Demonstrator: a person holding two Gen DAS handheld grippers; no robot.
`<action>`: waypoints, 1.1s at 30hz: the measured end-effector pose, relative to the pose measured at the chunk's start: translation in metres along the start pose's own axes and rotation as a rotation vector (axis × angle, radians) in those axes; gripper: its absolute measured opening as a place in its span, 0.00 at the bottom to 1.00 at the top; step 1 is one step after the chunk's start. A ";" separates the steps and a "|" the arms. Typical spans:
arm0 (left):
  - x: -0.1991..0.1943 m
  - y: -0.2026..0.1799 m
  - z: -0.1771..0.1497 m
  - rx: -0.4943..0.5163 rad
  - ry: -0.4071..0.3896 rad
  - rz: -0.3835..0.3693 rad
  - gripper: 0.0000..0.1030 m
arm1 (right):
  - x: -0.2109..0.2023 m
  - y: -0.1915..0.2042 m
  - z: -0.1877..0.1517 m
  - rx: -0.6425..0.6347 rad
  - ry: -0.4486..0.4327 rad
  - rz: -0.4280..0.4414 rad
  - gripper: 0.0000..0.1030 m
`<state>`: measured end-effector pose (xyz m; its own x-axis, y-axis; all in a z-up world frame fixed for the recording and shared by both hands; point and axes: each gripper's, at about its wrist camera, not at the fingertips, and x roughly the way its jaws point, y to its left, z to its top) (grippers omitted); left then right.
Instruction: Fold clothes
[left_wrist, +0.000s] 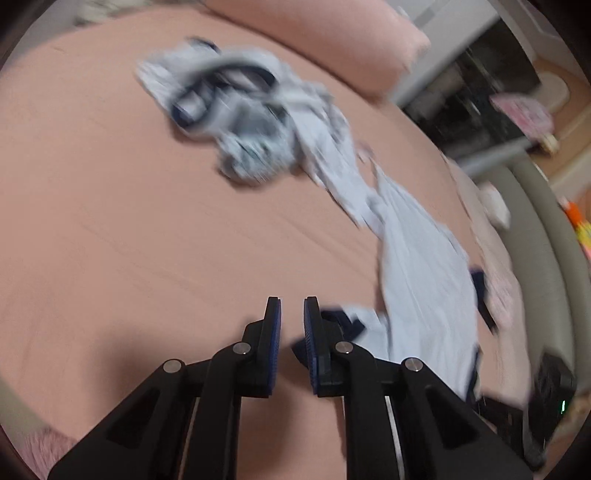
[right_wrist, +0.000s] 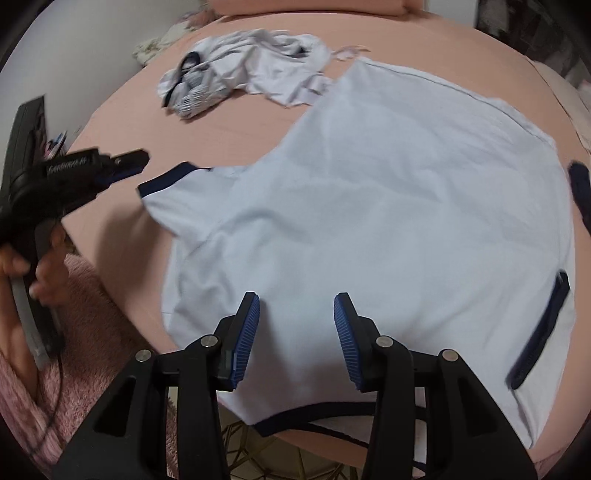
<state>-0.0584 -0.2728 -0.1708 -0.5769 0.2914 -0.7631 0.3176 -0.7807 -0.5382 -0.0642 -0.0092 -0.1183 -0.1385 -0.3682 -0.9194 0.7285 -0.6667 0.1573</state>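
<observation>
We have the pale blue T-shirt (right_wrist: 388, 206) spread flat on the pink bed sheet (right_wrist: 229, 125), its navy-trimmed collar end hanging over the near edge of the bed. Our right gripper (right_wrist: 297, 314) points down over the shirt near the collar, jaws parted, nothing between the pads. Our left gripper (left_wrist: 291, 321) stands clear of the shirt, just beside the navy-cuffed left sleeve (right_wrist: 166, 184), jaws nearly together with a narrow gap and nothing clamped. A crumpled heap of further clothes (right_wrist: 240, 74) lies farther back on the sheet, near the pink pillow (left_wrist: 332, 44).
</observation>
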 end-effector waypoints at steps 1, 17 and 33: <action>0.002 0.002 -0.001 -0.014 0.023 -0.022 0.14 | 0.000 0.006 0.005 -0.022 -0.007 0.002 0.42; 0.010 0.049 -0.004 -0.102 0.057 -0.156 0.36 | 0.073 0.035 0.096 -0.123 0.099 -0.025 0.25; 0.023 0.039 -0.015 -0.095 0.137 -0.179 0.36 | 0.070 0.083 0.084 -0.519 0.117 -0.021 0.41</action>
<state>-0.0479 -0.2885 -0.2151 -0.5245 0.4977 -0.6908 0.2925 -0.6567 -0.6951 -0.0697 -0.1448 -0.1392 -0.1020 -0.2637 -0.9592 0.9666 -0.2542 -0.0329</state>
